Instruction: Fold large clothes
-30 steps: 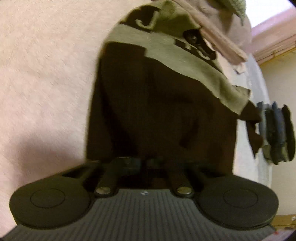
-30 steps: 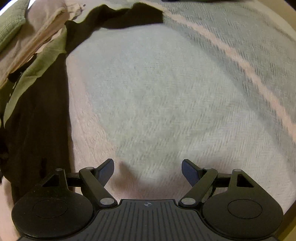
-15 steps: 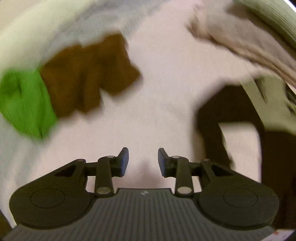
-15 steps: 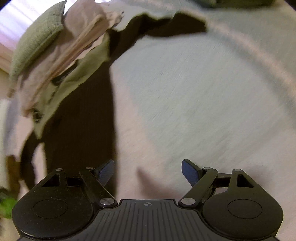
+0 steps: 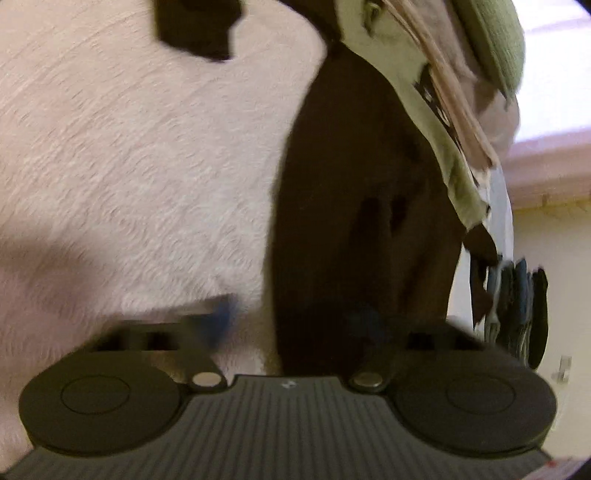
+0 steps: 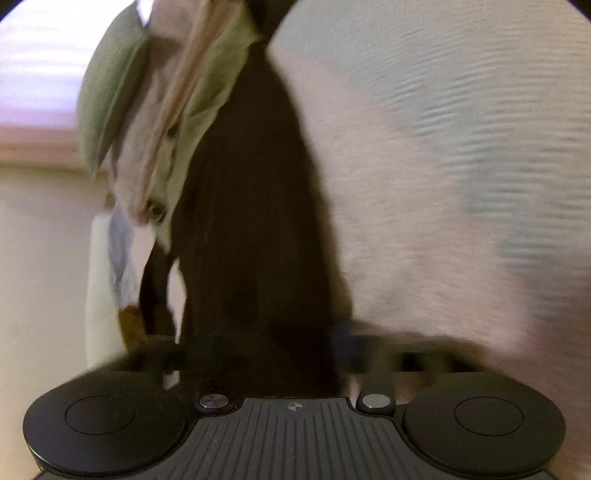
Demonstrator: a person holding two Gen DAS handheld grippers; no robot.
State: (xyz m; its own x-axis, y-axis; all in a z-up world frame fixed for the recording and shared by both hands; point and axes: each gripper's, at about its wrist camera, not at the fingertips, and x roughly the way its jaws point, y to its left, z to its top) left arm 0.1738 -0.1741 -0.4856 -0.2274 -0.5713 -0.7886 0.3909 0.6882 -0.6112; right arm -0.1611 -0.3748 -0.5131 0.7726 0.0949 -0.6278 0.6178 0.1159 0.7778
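A large dark brown garment (image 5: 351,184) with an olive band (image 5: 439,140) lies on a pale pink bedcover (image 5: 129,166). My left gripper (image 5: 293,319) is open at its near end. The left pad (image 5: 221,317) is over the bedcover and the other is over the fabric, with the garment's left edge between them. In the right wrist view the same garment (image 6: 251,203) runs up from my right gripper (image 6: 295,347). That gripper is blurred and looks open, with its right pad (image 6: 343,347) at the fabric's right edge. The left pad is lost against the dark cloth.
A beige garment (image 5: 454,74) and a green pillow (image 5: 495,40) lie at the garment's far end, also seen as the pillow (image 6: 107,92). Dark clothes (image 5: 521,306) hang by the wall on the right. Another dark piece (image 5: 199,26) lies on the bedcover at the top.
My left gripper swung back from the green and brown clothes to the dark garment's near end and opened wider. My right gripper moved left from the bare bedcover onto the same end.
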